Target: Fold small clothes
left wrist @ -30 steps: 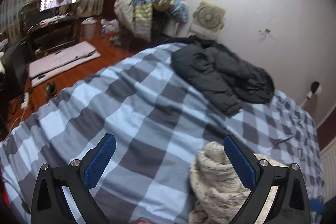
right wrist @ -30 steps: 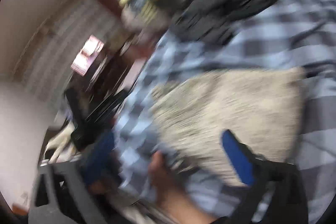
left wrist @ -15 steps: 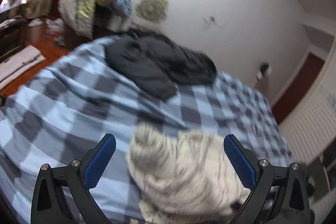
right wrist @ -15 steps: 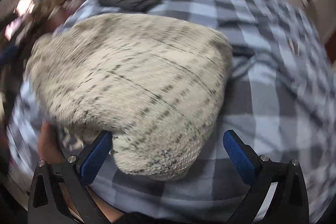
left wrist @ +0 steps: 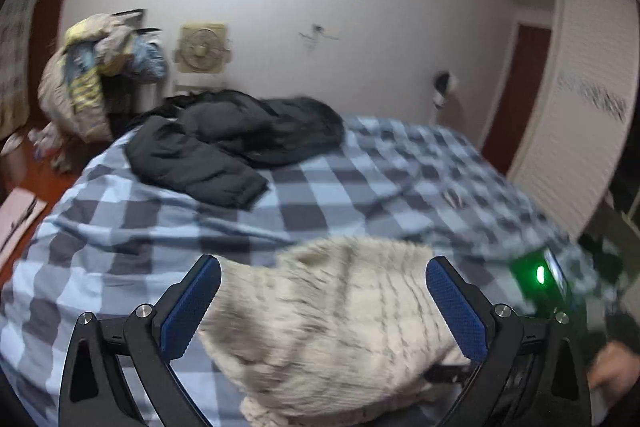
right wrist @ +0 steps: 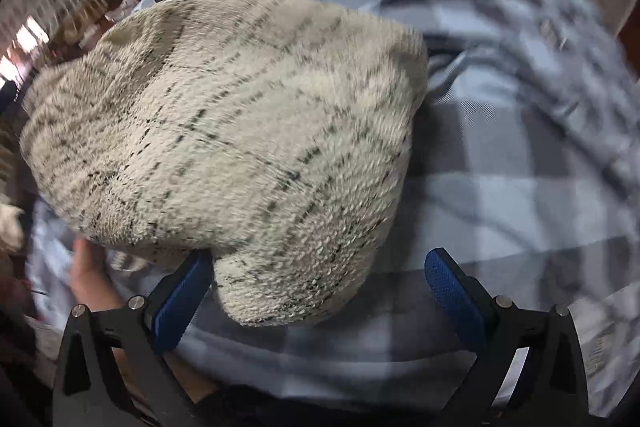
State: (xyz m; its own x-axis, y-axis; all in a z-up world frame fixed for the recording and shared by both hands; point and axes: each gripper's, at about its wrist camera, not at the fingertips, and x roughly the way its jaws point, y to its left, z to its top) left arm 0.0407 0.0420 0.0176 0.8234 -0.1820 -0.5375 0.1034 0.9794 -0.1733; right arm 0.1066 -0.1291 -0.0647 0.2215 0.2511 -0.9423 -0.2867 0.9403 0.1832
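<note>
Left gripper: jaws spread wide, nothing clamped. Cream knit sweater lies bunched between its fingers, lower centre of frame, on the checked bedspread. Right gripper: jaws also apart, sweater filling centre-left, its hem just past the left finger. Bare hand at lower left. Black jacket farther up the bed, mid-left.

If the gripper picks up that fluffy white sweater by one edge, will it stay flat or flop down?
The fluffy sweater would probably flop: it already lies in a soft, rounded heap on the checked bedcover. Its thick fuzzy knit suggests it is bulky yet light. The fuzz should give the open right gripper decent grip.
</note>
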